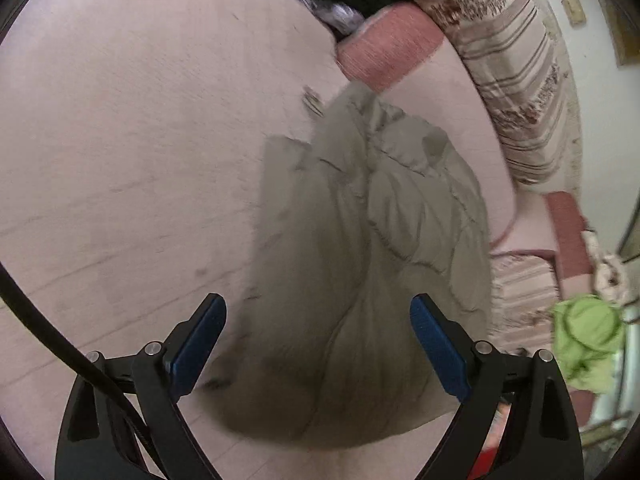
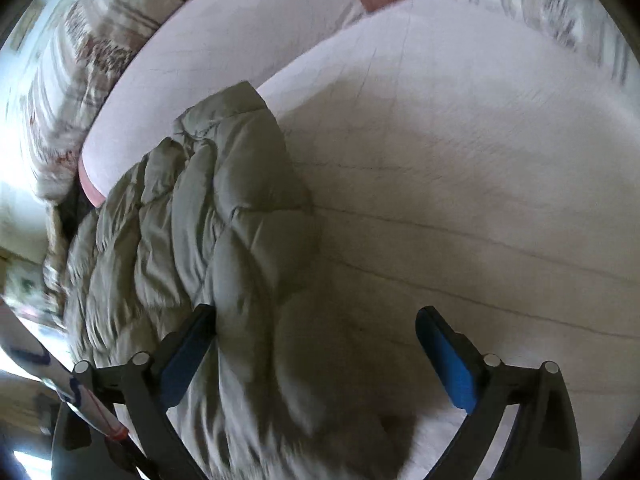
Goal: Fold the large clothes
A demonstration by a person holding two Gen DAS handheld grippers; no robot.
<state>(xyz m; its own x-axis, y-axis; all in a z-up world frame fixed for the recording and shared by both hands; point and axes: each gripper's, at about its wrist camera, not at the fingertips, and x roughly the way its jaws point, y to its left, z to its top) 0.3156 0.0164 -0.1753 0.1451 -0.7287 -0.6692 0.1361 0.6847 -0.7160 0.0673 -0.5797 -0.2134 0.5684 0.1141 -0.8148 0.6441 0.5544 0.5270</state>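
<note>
Left wrist view
- Left gripper [image 1: 318, 340]: fingers spread wide apart, holding nothing; it hangs over the near end of the jacket.
- Jacket [image 1: 360, 248]: a grey-green padded jacket, bunched and creased, lying on the pale pink bed cover [image 1: 120, 140].
- Direction: the jacket lies straight ahead between the two blue pads and runs away from the gripper toward the far edge of the bed, where a pink cushion [image 1: 388, 46] sits just beyond its far end.
- Long axis: roughly in line with the fingers, leaning slightly right.
- Surroundings: a striped cover [image 1: 516, 92] lines the right edge; a green cloth [image 1: 586, 342] lies off the bed at the right.

Right wrist view
- Right gripper [image 2: 316, 342]: also wide open and empty.
- Jacket [image 2: 208, 232]: quilted, puffy, lying left of centre; the left finger [image 2: 188, 356] is over its near part, the right finger [image 2: 452, 360] over bare cover.
- Long axis: up and slightly left of the fingers.
- Nearer hand: I cannot tell; both seem close above the jacket's near end.
- Blur: both views are smeared, so seams and edges are unclear.
</note>
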